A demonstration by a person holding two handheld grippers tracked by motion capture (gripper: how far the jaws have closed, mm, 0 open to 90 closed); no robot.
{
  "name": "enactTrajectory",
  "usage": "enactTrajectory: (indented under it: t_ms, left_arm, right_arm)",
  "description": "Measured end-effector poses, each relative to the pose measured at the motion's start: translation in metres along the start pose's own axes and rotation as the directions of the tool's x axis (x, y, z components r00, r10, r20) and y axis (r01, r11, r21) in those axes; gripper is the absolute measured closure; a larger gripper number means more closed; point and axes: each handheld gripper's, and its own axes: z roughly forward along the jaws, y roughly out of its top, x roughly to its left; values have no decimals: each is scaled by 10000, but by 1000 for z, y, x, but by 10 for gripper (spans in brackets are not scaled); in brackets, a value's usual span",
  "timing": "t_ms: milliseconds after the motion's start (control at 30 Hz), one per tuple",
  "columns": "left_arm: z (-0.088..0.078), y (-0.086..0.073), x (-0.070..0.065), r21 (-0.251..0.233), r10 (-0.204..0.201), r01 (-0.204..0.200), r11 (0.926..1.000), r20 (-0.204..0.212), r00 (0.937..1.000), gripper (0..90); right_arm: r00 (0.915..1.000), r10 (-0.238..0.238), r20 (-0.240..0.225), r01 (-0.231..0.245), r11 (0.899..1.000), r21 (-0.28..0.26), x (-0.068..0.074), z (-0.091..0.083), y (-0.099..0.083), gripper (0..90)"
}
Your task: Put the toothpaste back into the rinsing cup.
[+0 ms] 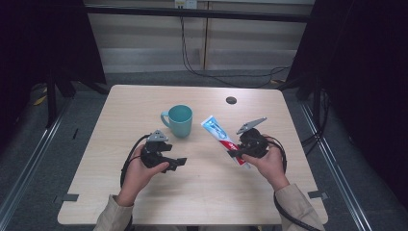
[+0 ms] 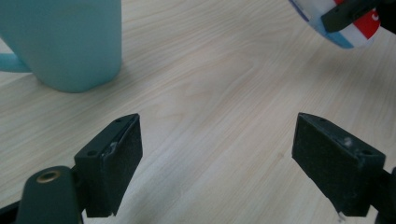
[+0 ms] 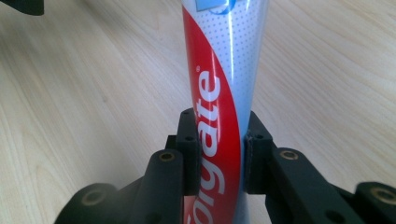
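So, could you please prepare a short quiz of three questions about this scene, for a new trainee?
1. True or false: the right gripper is shut on the toothpaste tube.
2. Which thing stands closest to the left gripper? A) a plate B) the teal mug C) a bottle
3. Fill in: the jaws of the left gripper stand ____, with bare table between them.

Key:
1. True: in the right gripper view both jaws press on the tube's sides.
2. B.
3. Open: nothing is between them in the left gripper view.
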Motion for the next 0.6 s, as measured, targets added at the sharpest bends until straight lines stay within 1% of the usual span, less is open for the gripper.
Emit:
enactTrajectory:
  t_ms: [33, 67, 200, 267, 300, 500, 533, 600]
  left_arm:
    - [1, 2, 0, -15, -47, 47, 10000, 20, 10000, 166]
    - [1, 3, -1, 11, -44, 44, 10000, 11, 10000, 169]
    - [2, 6, -1, -53, -280, 281, 9996, 145, 9995, 169]
    - [3, 8, -1, -75, -302, 303, 9995, 165, 9994, 169]
    - [3, 9, -2, -102, -409, 410, 9991, 153, 9990, 169]
    - [3, 17, -4, -227, -492, 500, 9985, 337, 9982, 171]
    - [3, 18, -4, -281, -533, 544, 9981, 379, 9979, 177]
    - [3, 20, -3, -311, -580, 596, 9977, 489, 9971, 180]
  right_arm:
    - [10000, 55, -16, -55, 10000, -14, 1, 0, 0, 732]
    - [10000, 31, -34, -31, 10000, -85, 2, 1, 0, 733]
    - [10000, -29, 15, 30, 9998, -220, 6, 2, 0, 733]
    - [10000, -37, -66, 35, 9993, -375, 7, 4, 0, 733]
    - [10000, -62, -44, 60, 9991, -419, 8, 5, 0, 733]
    - [9999, -143, 3, 143, 9984, -550, 14, 8, 1, 733]
    - [9999, -124, -85, 119, 9982, -579, 15, 9, 2, 733]
    - [9999, -143, -54, 139, 9981, -595, 16, 10, 3, 733]
